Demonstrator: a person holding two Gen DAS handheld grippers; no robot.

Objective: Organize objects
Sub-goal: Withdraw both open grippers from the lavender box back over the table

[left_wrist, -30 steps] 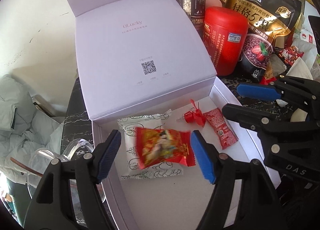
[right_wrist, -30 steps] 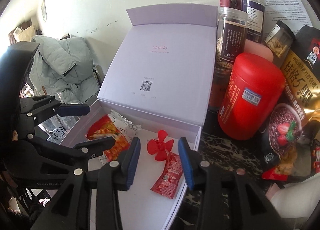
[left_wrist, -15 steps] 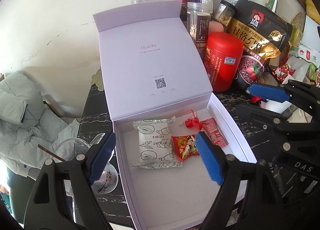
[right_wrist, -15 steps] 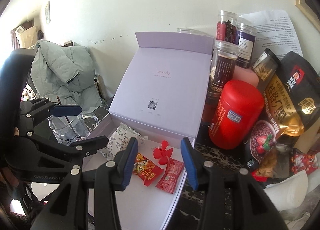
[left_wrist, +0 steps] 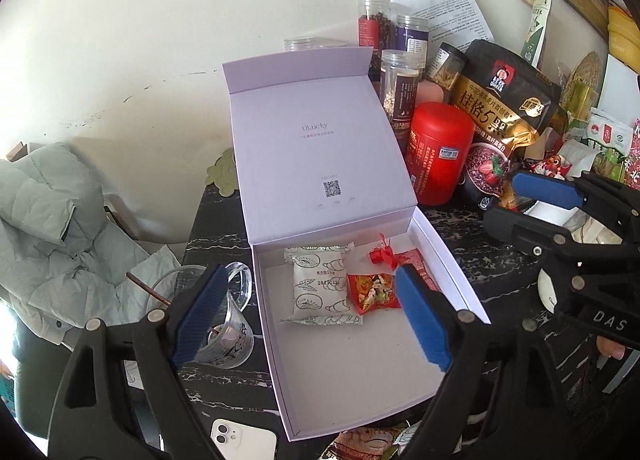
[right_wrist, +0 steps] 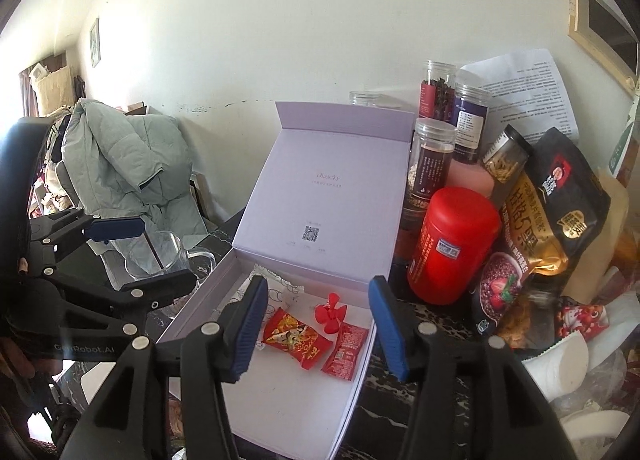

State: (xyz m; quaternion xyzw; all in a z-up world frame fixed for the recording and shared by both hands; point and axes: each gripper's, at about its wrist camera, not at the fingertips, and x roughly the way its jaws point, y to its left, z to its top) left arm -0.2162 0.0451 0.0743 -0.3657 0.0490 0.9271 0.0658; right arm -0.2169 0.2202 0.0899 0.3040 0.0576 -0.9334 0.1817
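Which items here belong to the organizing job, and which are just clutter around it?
Part of the job:
- white box, lid open
- white pastry packet
- red snack packet
- red sachet
- red propeller toy
- left gripper and right gripper, both empty

Lying about:
- red canister
- oat bag
- glass mug
- phone

Matt cardboard box [left_wrist: 452, 264]; glossy foil snack packet [left_wrist: 372, 292]

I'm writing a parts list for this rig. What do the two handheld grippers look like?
Both are alike: black plastic scissor-style frames with silver rivets, each finger tipped with a ribbed blue pad. The left gripper shows white "GenRobot.AI" lettering on its body in the right wrist view; the right gripper shows white "DAS" lettering in the left wrist view. No cables or sleeves visible.
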